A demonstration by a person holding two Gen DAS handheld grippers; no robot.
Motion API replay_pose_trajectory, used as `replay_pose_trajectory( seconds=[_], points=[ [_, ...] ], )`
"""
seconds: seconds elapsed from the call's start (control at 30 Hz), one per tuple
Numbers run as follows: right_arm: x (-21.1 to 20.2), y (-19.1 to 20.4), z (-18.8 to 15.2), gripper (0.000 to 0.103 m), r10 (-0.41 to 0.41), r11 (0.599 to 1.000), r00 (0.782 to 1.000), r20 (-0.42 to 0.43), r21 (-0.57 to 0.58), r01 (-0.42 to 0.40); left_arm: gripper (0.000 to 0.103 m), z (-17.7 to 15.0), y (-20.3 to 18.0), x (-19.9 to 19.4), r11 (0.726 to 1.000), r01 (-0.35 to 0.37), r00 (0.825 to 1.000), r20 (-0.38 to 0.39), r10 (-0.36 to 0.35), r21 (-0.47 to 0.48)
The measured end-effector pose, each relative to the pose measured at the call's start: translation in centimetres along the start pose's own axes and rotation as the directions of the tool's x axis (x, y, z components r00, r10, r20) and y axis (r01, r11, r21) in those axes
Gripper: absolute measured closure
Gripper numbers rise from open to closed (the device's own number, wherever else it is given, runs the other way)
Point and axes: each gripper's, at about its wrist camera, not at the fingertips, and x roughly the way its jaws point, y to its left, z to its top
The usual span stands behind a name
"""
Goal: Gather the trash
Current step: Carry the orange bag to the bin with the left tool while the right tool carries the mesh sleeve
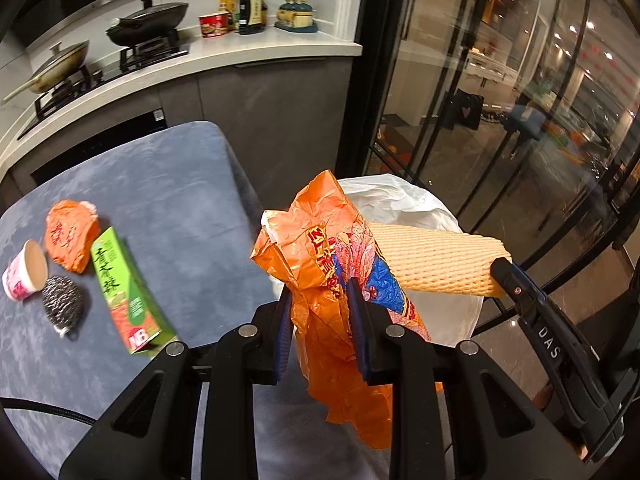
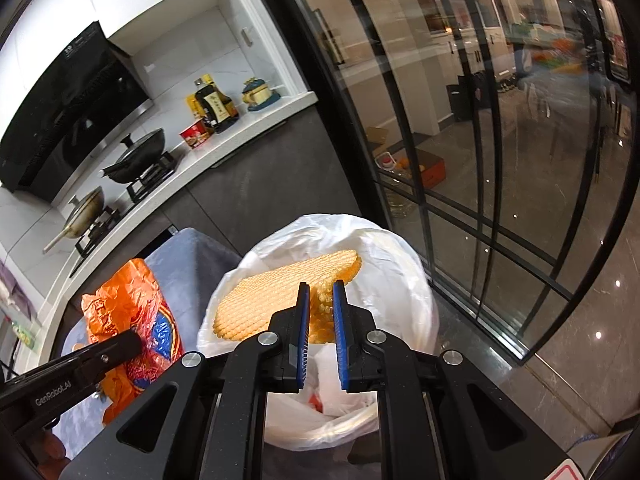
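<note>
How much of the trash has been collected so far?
Some trash already lies in the bin. In hand: the left hand-held gripper clamps an orange bag, the right a foam net, both at the bin. Left: wrapper, cup, scourer, carton.

The right gripper [image 2: 321, 285] has its blue-padded fingers [image 2: 303, 320] pinched on a yellow foam net sheet [image 2: 272, 292], held flat above the mouth of a bin lined with a white bag [image 2: 392, 292]. Crumpled white trash lies inside the bin. At lower left the left gripper [image 2: 132, 344] clamps a crumpled orange plastic bag [image 2: 124, 300] with a blue and red print, over a grey-blue cloth surface [image 2: 180, 276]. Behind runs a white counter [image 2: 256, 128] carrying a black wok [image 2: 140, 152], a dark bottle [image 2: 214, 110] and a red cup [image 2: 194, 134]. Glass doors with black frames fill the right side.
</note>
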Motion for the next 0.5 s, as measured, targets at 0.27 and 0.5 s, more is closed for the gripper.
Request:
replay_pose_trajectory(
  seconds=[0.27,0.5],
  points=[
    [0.6,-1.0,0.0,0.092,-0.014,1.0,1.0,-0.014,0.017,0.014,0.078,0.7,-1.0,1.8,1.0,0.005,1.0,-0.018,-0.004,0.03],
    [1.1,-0.8,0.1,0.088,-0.022,1.0,1.0,-0.016,0.011,0.022,0.074,0.7,-1.2,2.8,0.999,-0.001,1.0,-0.027,0.002,0.035]
  ],
)
